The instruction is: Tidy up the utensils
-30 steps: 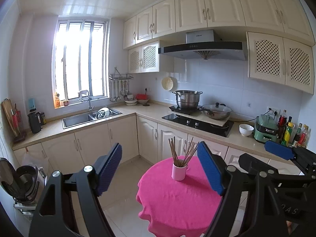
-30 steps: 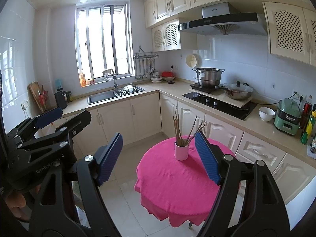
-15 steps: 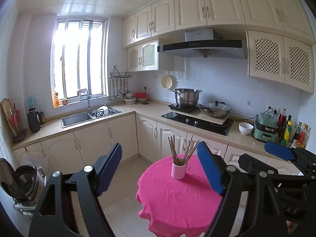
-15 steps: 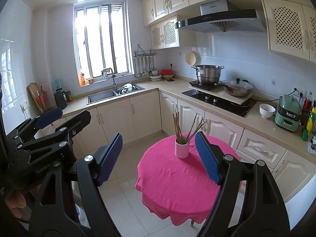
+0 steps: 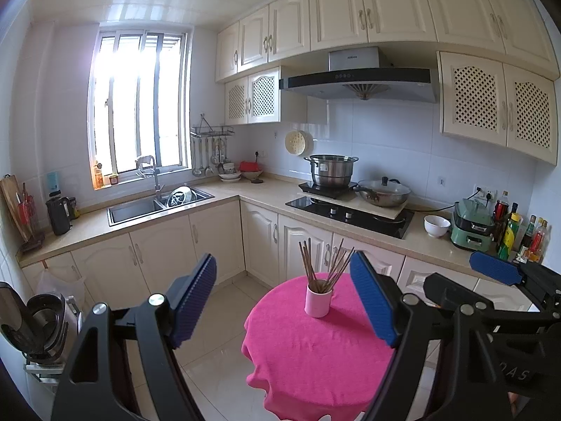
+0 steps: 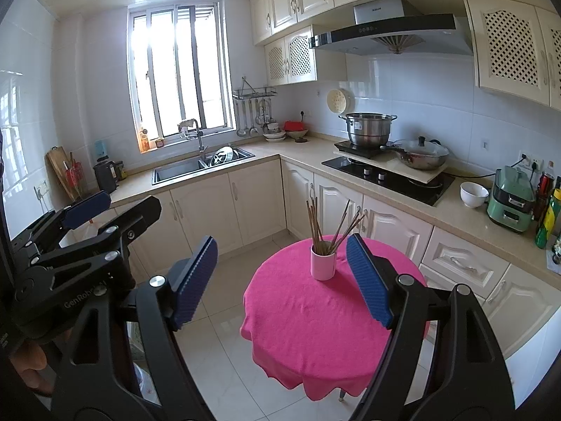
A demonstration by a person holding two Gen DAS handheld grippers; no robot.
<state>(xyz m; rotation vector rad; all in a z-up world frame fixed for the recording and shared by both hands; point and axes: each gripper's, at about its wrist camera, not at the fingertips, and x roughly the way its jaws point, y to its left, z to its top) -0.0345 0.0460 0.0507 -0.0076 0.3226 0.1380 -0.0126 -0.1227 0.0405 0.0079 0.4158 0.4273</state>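
Note:
A pink cup (image 5: 318, 302) holding several brown chopsticks (image 5: 324, 263) stands upright on a small round table with a magenta cloth (image 5: 315, 351). It also shows in the right wrist view: cup (image 6: 323, 265), chopsticks (image 6: 333, 226), cloth (image 6: 322, 322). My left gripper (image 5: 284, 298) is open and empty, well short of the table. My right gripper (image 6: 282, 280) is open and empty, also held back from the table. Each gripper shows at the edge of the other's view.
An L-shaped counter runs behind the table, with a sink (image 5: 140, 207), a steel pot (image 5: 331, 170), a lidded pan (image 5: 384, 193), a white bowl (image 5: 436, 225) and bottles (image 5: 515, 231). Utensils hang on a wall rack (image 5: 210, 151). Tiled floor (image 6: 224, 351) lies left of the table.
Both views have tilted slightly upward, so the cup and table sit a little lower in frame. Both grippers stay open and nothing on the table has moved.

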